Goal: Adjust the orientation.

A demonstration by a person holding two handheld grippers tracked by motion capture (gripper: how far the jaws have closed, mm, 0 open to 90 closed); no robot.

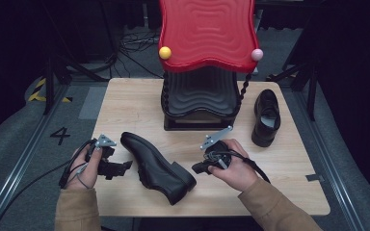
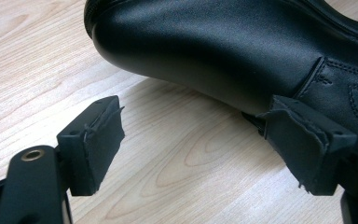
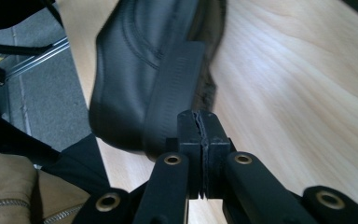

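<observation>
While both tools flank it, readings are as follows.
Item: black leather shoe (image 1: 156, 166), lying on the worktop (image 1: 125, 103) between the two tools, toe pointing away from the person.
Left hand-held gripper (image 1: 118, 168): jaws spread, empty, beside the toe (image 2: 191, 46).
Right hand-held gripper (image 3: 203, 128): pads pressed together, empty, at the heel (image 3: 175, 93).
Handling: probably moderate weight; glossy upper likely slippery; sole and heel stiff.
Recommended hold: heel counter or collar rim, not the smooth toe.
</observation>
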